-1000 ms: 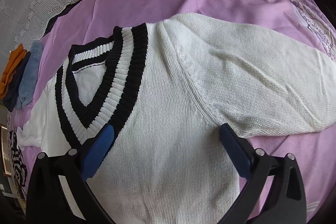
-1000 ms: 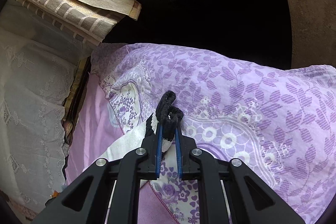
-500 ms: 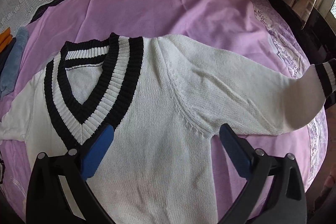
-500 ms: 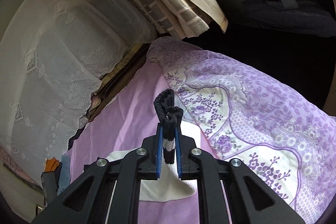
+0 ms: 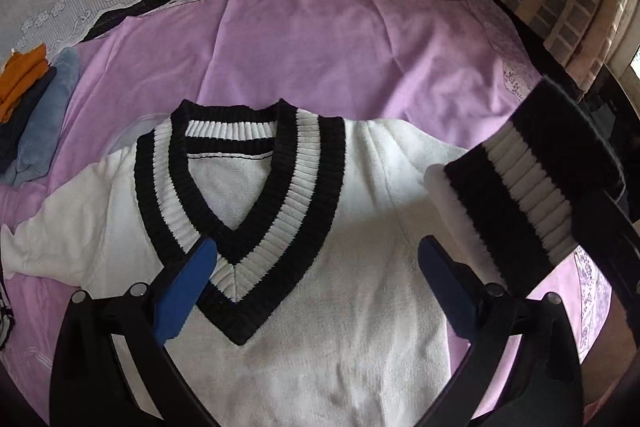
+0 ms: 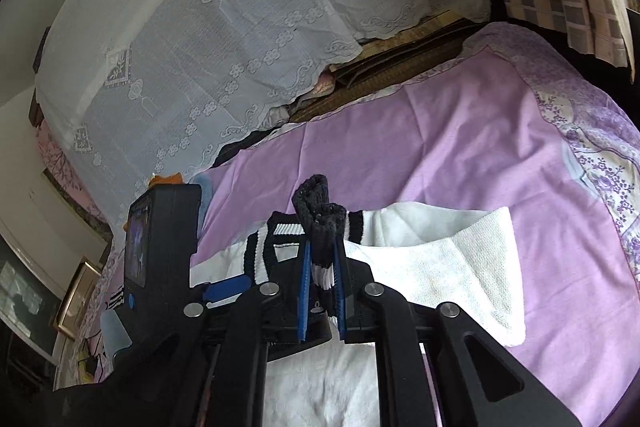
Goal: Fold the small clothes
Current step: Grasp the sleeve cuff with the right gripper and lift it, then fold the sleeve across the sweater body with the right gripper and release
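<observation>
A white knitted sweater [image 5: 328,327] with a black-and-white ribbed V-neck collar [image 5: 240,211] is spread front-up on a lilac bedsheet [image 5: 320,47], the collar pointing toward the head of the bed. The sweater's sleeve on the right of the left wrist view is lifted off the sheet and carried over the body of the garment, and its striped cuff [image 5: 536,187] is seen raised above the shoulder area, close to the lens and slightly blurred. That cuff is clamped between the blue pads of the right gripper [image 6: 322,267], whose jaws are closed down almost completely on the bunched black-and-white ribbing, the black end of the cuff sticking out past the fingertips. The left gripper [image 5: 316,283] is held above the chest of the sweater with its jaws spread wide and nothing between them; one blue pad [image 5: 184,291] hangs over the lower edge of the collar (whether it touches the knit cannot be told). The other sleeve [image 5: 60,227] lies flat on the sheet, out to the left. A small stack of folded clothes [image 5: 36,99], orange, dark and pale blue, is set at the left edge of the bed, well apart from the sweater. White lace fabric [image 6: 240,27] is draped behind the bed.
</observation>
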`<state>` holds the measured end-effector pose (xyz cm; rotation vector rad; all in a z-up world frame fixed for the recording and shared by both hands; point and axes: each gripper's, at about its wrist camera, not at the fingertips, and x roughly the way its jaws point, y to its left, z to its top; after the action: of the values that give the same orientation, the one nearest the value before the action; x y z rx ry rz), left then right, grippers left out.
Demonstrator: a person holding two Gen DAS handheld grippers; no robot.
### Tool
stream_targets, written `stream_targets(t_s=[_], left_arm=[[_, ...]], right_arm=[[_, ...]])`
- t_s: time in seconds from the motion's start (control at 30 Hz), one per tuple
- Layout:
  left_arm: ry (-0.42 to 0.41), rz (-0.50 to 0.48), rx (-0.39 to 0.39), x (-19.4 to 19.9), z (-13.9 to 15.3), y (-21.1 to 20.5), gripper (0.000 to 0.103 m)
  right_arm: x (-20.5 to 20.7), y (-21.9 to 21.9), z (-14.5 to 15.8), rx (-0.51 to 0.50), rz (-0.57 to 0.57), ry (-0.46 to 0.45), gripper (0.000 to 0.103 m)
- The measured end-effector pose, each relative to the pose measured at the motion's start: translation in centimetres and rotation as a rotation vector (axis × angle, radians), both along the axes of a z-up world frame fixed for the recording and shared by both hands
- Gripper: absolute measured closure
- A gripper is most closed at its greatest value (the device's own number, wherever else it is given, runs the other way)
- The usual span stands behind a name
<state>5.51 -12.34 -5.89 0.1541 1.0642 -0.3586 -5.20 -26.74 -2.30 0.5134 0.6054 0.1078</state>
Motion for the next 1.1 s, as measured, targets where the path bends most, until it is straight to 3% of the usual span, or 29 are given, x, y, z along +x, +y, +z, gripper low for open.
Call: stream_targets(t_s=[0.2,0.47,0.6,0.8,0.9,0.97,1.0,1.1], left_arm=[[-0.022,0.11,0.005,3.0,0.6,7.0,0.005],[-0.097,0.213,0.068,7.0,1.1,14.2,0.005],[-0.102,0.246,0.087,7.7,-0.1,16.5,0.005],[-0.041,0.3,0.11,8.8,-3.6,19.4,0.005],[-0.007,0.339,0.116,9.0,-5.2,21.1,0.005],[0.013,0.373,0.108,8.9,-5.9,22.5,0.005],[0.021,0.391,0.105,8.8,-6.0,23.2,0.005],[0.023,0.435,0.093,8.3,-5.8,25.3,0.005]], right_arm=[[4.2,7.9,-0.2,-0.027,0.11,0.007,0.092],[9.9,14.7,-0.7,0.013,0.149,0.008,0.092],[11.4,16.7,-2.2,0.036,0.147,0.033,0.092],[13.7,19.0,-5.7,0.033,0.159,0.126,0.091],[14.6,19.5,-7.3,0.053,0.206,0.18,0.086],[14.6,19.9,-7.7,0.074,0.242,0.184,0.068],[14.4,20.3,-7.7,0.071,0.263,0.181,0.052],[13.9,21.3,-7.3,0.054,0.325,0.161,0.05]])
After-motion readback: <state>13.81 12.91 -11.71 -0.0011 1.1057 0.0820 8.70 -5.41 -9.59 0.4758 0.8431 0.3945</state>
